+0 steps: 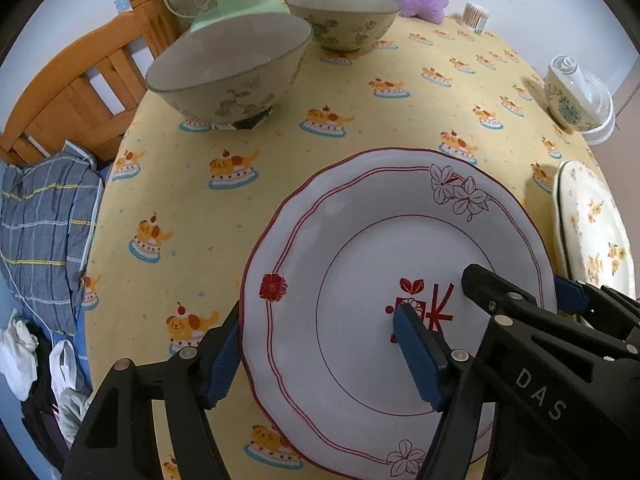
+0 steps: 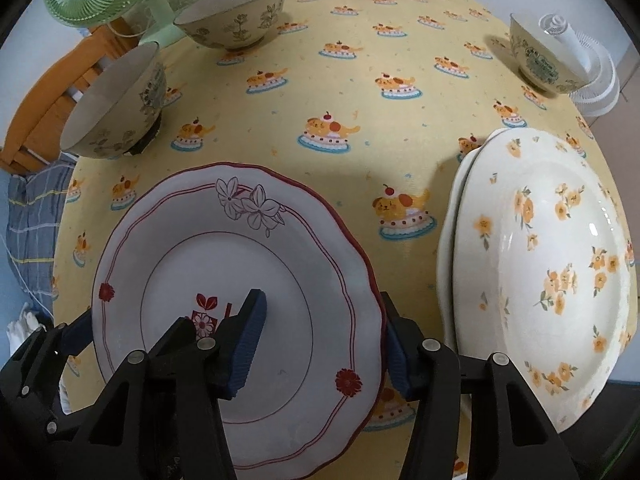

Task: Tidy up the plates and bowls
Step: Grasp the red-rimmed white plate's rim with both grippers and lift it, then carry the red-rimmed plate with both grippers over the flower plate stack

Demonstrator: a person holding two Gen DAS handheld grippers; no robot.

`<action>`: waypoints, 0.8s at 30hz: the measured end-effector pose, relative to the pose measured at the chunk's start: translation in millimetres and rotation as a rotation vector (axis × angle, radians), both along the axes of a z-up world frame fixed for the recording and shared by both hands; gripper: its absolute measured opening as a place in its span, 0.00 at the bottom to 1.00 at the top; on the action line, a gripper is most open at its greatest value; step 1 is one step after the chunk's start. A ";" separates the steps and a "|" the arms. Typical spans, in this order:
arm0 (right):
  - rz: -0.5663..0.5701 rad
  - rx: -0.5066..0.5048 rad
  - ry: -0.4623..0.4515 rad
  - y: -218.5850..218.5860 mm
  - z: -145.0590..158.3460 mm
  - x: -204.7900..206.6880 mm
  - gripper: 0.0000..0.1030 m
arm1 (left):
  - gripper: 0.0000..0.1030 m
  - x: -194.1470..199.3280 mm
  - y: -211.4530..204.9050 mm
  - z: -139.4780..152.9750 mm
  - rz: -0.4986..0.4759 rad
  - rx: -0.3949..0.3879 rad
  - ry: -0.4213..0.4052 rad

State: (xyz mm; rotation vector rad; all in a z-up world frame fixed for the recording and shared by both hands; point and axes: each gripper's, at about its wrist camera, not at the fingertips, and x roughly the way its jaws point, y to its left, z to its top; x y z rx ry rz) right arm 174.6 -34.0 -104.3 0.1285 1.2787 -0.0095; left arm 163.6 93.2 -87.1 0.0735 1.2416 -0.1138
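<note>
Counter (image 2: 400, 20), yellow cloth with a cartoon dog-on-cake print: fills both views and carries all the crockery, not yet fully sorted.

Yellow-flowered plates (image 2: 560, 264), right of the right wrist view: two of them, nested one on the other. This pair reads as the one finished stack.

Red-rimmed plate (image 1: 360, 240), lower centre of both views: lies alone on the cloth, well apart from the flowered pair. It is judged the piece in hand, still to be lifted and stacked.

Left gripper (image 1: 320, 356), bottom of the left wrist view: jaws straddle the plate's left rim, one pad outside the edge, one over the plate's face. Whether they press on it cannot be told.

Right gripper (image 2: 324, 348), bottom of the right wrist view: jaws straddle the opposite rim the same way; contact likewise cannot be told.

Grey-beige floral bowl (image 1: 228, 68), upper left: stands singly.

Second floral bowl (image 1: 344, 20), top centre, just behind the first: also unstacked.

Green-patterned bowl (image 2: 536, 56), upper right, beside a small white fan (image 2: 588, 72): far from the other two.

Bowls, by judgement, remain wholly ungathered.
</note>
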 end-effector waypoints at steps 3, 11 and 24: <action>-0.002 -0.005 -0.017 0.6 9.7 -1.8 0.56 | 0.71 -3.1 0.4 8.3 -0.003 -0.006 -0.017; -0.024 -0.029 -0.070 -0.6 38.7 -16.9 0.56 | 0.70 -11.9 1.8 31.9 -0.027 -0.031 -0.069; -0.069 -0.047 -0.139 -14.6 74.0 -36.6 0.56 | 0.70 -25.9 -16.5 61.2 -0.059 -0.044 -0.137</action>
